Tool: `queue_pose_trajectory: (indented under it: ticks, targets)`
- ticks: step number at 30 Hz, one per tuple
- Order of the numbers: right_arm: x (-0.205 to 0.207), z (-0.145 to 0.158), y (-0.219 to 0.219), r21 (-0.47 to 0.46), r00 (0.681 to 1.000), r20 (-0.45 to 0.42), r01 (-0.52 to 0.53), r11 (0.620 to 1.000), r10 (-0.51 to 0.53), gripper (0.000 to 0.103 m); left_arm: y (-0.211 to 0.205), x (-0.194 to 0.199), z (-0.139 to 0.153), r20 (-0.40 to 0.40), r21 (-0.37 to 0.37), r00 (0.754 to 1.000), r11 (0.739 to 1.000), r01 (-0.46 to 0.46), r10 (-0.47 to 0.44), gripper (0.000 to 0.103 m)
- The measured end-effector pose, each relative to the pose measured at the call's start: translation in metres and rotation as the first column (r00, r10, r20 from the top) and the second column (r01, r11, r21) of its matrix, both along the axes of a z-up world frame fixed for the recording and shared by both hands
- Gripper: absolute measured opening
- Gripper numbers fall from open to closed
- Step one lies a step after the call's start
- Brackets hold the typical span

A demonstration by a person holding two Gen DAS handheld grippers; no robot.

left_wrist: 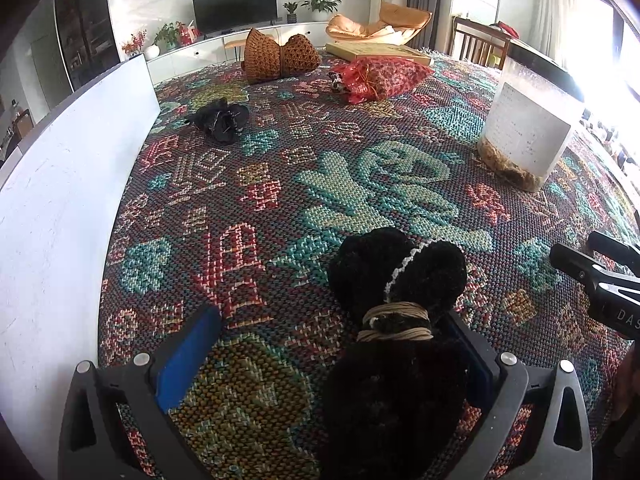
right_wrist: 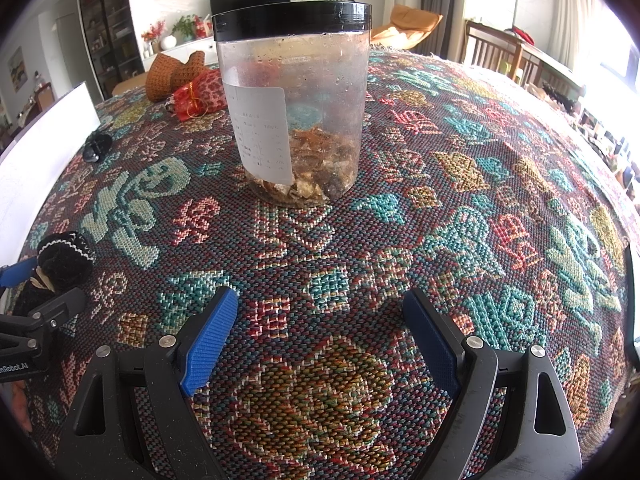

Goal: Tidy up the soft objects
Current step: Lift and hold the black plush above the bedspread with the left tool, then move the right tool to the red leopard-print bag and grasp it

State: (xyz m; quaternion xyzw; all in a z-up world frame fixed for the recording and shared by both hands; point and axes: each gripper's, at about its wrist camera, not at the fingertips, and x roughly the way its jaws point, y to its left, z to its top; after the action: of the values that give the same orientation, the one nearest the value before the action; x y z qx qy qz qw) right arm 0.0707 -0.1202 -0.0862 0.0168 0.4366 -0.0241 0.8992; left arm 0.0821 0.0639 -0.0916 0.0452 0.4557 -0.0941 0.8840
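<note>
Left wrist view: left gripper (left_wrist: pixel 332 344) sits low over the woven patterned tablecloth (left_wrist: pixel 280 184). Jaws spread wide, not clamped. A black fuzzy bundle (left_wrist: pixel 396 304), bound at its waist with tan cord and edged with a white-dotted trim, lies between the blue pads (left_wrist: pixel 184 360), pressed against the right-side pad and apart from the left one. Whether the bundle rests on the cloth or is lifted: cannot tell. Farther back on the cloth: a small black bundle (left_wrist: pixel 220 119) near the white board (left_wrist: pixel 72 168) at the left edge; an orange knitted bundle (left_wrist: pixel 280 56) tied at the middle; a red patterned bundle (left_wrist: pixel 380 74) just right of it; a flat box (left_wrist: pixel 376 51) behind that. A clear jar (left_wrist: pixel 528 128) stands at right with brownish matter at its bottom. Tip of the right gripper (left_wrist: pixel 596 276) enters at the right edge.

Right wrist view: right gripper (right_wrist: pixel 320 324) hovers over the tablecloth (right_wrist: pixel 480 200), jaws apart, nothing between the blue pads (right_wrist: pixel 212 336). Clear jar (right_wrist: pixel 296 108) stands upright straight ahead, black lid (right_wrist: pixel 292 18) on, white label on its left face, brownish scraps in the lower part. Black fuzzy bundle (right_wrist: pixel 60 256) appears at far left, within the left gripper (right_wrist: pixel 40 280). Orange bundle (right_wrist: pixel 172 70) and red bundle (right_wrist: pixel 200 94) lie touching, behind and left of the jar; small black bundle (right_wrist: pixel 96 146) near the white board (right_wrist: pixel 40 152).
</note>
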Motion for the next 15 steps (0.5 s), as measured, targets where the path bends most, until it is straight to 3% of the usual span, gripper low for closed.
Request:
queue_pose_trajectory:
  ticks: [3,6,11,15]
  targets:
    - [-0.004,0.003,0.001,0.029,1.0,0.019,-0.025,0.999,0.024,0.087,0.0,0.0,0.0,0.0,0.0,1.0,1.0,0.0,0.0,0.103]
    - [-0.018,0.019,0.011,0.046,0.991,0.102,-0.089,0.995,0.084,0.086,0.0,0.0,0.0,0.0,0.0,1.0,1.0,0.0,0.0,0.103]
    - [-0.043,0.063,0.046,-0.031,0.943,0.249,-0.222,0.975,0.222,0.086,0.0,0.0,0.0,0.0,0.0,1.0,1.0,0.0,0.0,0.103]
    - [-0.004,0.114,0.064,-0.01,0.926,0.245,-0.292,0.956,0.286,0.086,0.0,0.0,0.0,0.0,0.0,1.0,1.0,0.0,0.0,0.103]
